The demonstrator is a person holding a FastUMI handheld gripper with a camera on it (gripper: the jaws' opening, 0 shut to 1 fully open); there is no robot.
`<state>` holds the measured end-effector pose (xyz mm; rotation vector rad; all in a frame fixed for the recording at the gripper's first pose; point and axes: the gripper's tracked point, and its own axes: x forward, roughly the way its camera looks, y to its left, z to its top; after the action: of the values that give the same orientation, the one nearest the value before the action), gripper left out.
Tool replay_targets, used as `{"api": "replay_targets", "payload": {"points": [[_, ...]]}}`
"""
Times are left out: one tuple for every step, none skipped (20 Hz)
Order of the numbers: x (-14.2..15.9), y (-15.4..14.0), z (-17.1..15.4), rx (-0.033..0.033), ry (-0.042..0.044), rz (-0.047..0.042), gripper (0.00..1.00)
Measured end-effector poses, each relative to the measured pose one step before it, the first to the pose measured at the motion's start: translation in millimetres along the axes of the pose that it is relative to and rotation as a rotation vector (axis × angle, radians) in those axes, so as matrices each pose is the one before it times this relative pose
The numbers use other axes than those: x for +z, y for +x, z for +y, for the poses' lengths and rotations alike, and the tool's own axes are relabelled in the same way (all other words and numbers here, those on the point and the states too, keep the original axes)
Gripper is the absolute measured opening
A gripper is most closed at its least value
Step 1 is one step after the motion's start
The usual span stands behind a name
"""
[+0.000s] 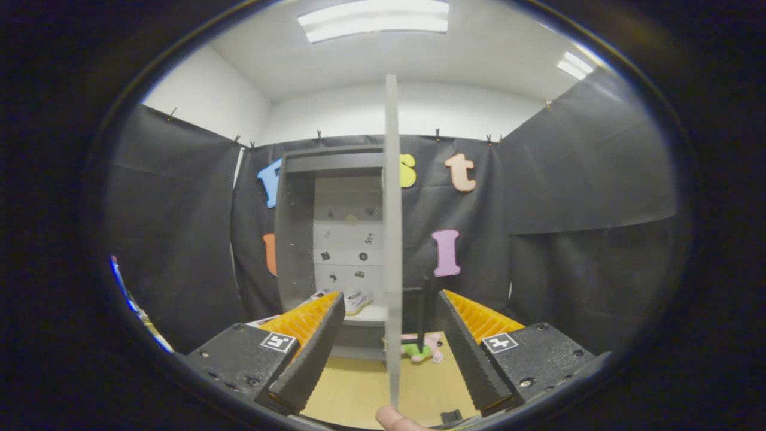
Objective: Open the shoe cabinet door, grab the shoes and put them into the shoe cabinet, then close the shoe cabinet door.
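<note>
Looking along my gripper (390, 353), I face the shoe cabinet (326, 239), a tall grey unit standing against the black cloth wall (568, 197) beyond the fingers. Its door (392, 239) is swung wide and I see it edge-on, a thin pale slab rising from between my two fingers up towards the ceiling. My fingers (311, 353) are spread apart on either side of that door edge, pressing on neither face of it, so the gripper is released with nothing clamped. Inside the cabinet, on the lowest shelf, the shoes (358, 301) sit, pale with light soles, just past my left finger's tip. On the wooden floor (359, 389) beyond the door's lower end lies a small green and pink toy (423, 349). A fingertip (395, 419) of my hand shows below the door edge.
</note>
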<state>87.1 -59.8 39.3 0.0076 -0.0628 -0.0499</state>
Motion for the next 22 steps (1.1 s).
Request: {"api": "replay_targets", "payload": {"points": [[1.04,-3.46,-12.54,-0.01271,-0.01785,0.01276,0.98],[0.30,-0.97,-12.35,-0.01032,-0.00903,0.00464,0.98],[-0.44,-2.03,-11.56,-0.00548,-0.00594,-0.00129,0.98],[0.23,-1.66,-11.89,-0.01374,-0.00135,-0.00812,0.98],[1.61,0.69,-14.22,-0.02084,0.00516,-0.01018,0.98],[1.17,-0.55,-12.99,-0.02390,0.00659,-0.01021,0.98],[0.66,-1.60,-11.01,-0.02469,-0.00145,-0.01302,0.98],[3.86,-0.40,-12.31,-0.02751,-0.00557,-0.02122,0.98],[3.72,0.47,-11.48,-0.02749,-0.01018,-0.02065,0.98],[2.20,3.22,-11.07,-0.03121,-0.00970,-0.01487,0.98],[6.02,12.22,-19.37,-0.02016,-0.01702,-0.00106,0.97],[-3.56,4.69,-6.00,-0.01374,-0.01320,0.00631,0.98],[-5.07,7.02,-5.40,-0.01256,-0.00633,0.00670,0.98],[-4.67,6.18,-4.14,-0.00563,0.00288,0.00847,0.98],[-5.80,7.92,-2.81,-0.00286,0.00704,0.00911,0.98],[-8.73,6.37,-3.14,-0.00309,0.01224,0.01539,0.98],[-8.85,8.00,-1.33,-0.01402,0.02186,0.01128,0.98],[-7.04,7.76,-1.57,-0.01505,0.01081,0.01029,0.98],[-8.92,6.92,0.94,-0.01289,0.00134,0.01502,0.98],[-5.07,6.82,3.31,-0.00410,-0.00170,0.01045,0.98],[-1.78,6.34,5.64,0.00367,0.00248,0.00419,0.98],[-1.99,5.31,6.10,0.00862,0.00432,0.00774,0.98]]}}
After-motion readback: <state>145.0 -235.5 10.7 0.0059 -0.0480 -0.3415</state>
